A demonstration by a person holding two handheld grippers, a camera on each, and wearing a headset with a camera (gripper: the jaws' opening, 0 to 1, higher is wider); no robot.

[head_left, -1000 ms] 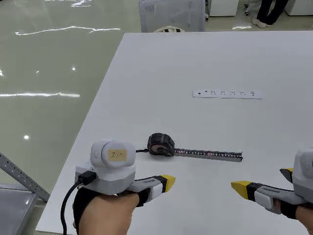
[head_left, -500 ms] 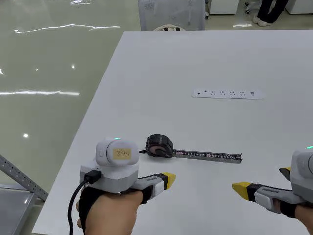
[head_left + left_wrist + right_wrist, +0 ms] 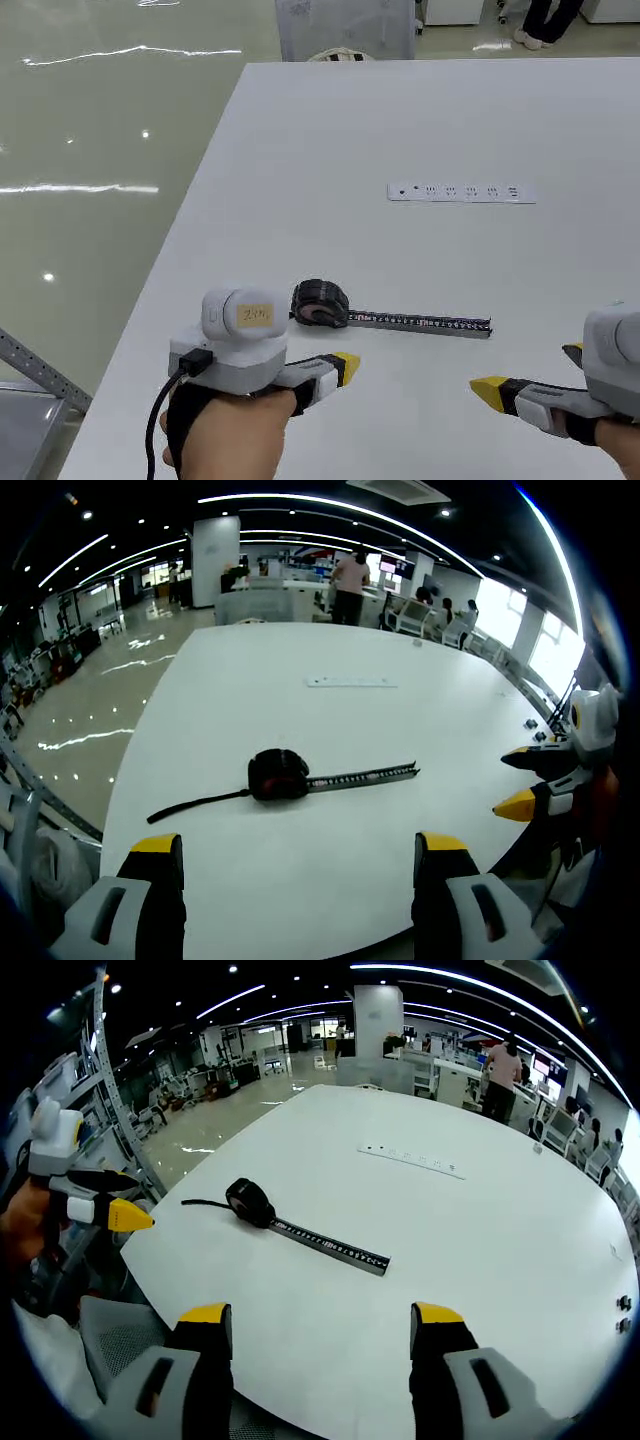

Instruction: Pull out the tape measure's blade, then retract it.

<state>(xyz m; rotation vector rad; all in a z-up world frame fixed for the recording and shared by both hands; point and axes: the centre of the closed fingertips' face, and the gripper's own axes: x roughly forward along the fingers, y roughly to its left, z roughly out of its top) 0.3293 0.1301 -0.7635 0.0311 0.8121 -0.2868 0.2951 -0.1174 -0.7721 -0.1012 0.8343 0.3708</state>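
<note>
Tape measure [image 3: 320,303] lies on the white table [image 3: 420,110], near-left part, black case on its side. The blade [image 3: 420,323] is already out, flat on the tabletop, running right from the case to its end hook. A thin black strap [image 3: 195,805] trails off the other side of the case. A power strip [image 3: 460,192] sits farther back, well apart from all this.

Left gripper [image 3: 297,848] has its jaws spread wide and holds nothing; it hovers near the table's near edge, short of the case. Right gripper [image 3: 318,1315] is also spread and empty, near the edge, below the blade's free end. Neither touches the tape measure.

Judged stage: the pull-out looks done and the retract is left.

Risks from here:
- Blade freed with the case unheld: it could snap back fast, so the hook whips and the case skids or spins on the smooth top.
- The case is rounded, so the jaws may slip off it or push it away instead of pinching.
- A jaw catching the strap instead of the case would drag the whole tape measure.
- Clamping on the blade could kink it.
</note>
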